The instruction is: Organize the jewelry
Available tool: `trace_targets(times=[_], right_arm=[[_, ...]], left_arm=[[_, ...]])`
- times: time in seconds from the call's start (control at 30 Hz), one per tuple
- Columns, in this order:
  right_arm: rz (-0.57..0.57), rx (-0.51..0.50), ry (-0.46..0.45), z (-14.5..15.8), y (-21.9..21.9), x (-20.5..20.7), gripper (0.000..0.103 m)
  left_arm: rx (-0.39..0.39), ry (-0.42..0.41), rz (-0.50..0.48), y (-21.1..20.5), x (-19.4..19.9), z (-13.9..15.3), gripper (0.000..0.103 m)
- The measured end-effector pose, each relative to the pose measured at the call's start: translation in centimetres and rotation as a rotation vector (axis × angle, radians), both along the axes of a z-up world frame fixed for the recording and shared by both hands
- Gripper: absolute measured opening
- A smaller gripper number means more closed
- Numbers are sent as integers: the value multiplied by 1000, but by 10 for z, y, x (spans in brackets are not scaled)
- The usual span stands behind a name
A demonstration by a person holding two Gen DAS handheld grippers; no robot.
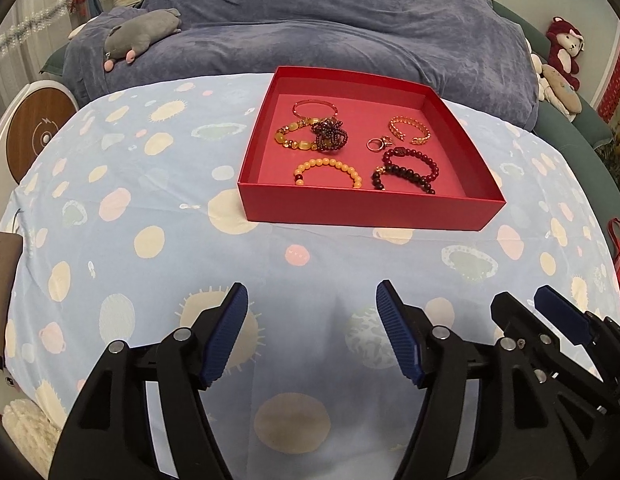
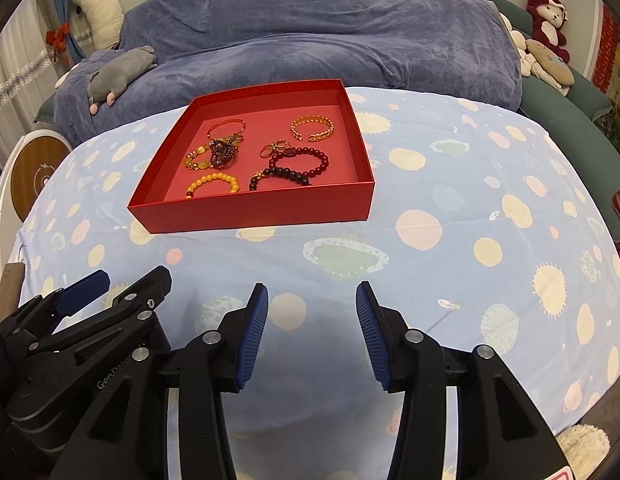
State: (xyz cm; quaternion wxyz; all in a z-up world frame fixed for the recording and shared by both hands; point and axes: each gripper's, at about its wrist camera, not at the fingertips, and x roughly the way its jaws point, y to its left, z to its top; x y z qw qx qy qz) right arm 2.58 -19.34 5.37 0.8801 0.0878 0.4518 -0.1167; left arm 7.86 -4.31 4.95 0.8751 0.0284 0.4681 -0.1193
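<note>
Red box [image 1: 362, 210] of bracelets [image 1: 328, 170] — sorted, cloth [image 1: 150, 200] bare of jewelry.
Left gripper [image 1: 312, 308], right gripper [image 2: 312, 304] — parted, nothing held; little apparently left.

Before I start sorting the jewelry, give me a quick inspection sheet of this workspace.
Surface: spotted blue cloth, smooth.
Job's things: open red box on the cloth, holding a yellow bead bracelet, a dark red bead bracelet, a gold cuff, rings and a tangled pile.
Clutter: nothing seen on the cloth.
Grippers: left gripper and right gripper open, empty, short of the box.
Cables: nothing seen.
Surroundings: blue blanket, grey plush, red plush.
</note>
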Motion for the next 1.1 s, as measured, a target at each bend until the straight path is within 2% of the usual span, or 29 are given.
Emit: trace_targets(times=[0.33,0.47,0.53,0.77,0.87,0.9,1.1], right_arm=[[-33,-24,0,-3,-7,-6,73],[-38,-30,-5,-3,-9,-5,82],[-34,-28,-13,-2,-10,-5,83],[-21,-1,-20,-4,-12,-1,85],[-22,6,-25,-4,-13,-1,90],[-29,10,-28,-4,-14,-1,96],[-41,25,-37,-4,-17,-1,96]], left_arm=[[23,-3,41,9,0,-3,83],[29,-6,54,12,1,-3,86],[33,-7,59,13,2,-2,89],[52,-25,67,14,3,0,90],[50,-25,71,15,5,0,90],[50,-25,75,16,5,0,90],[60,-28,70,14,5,-1,91]])
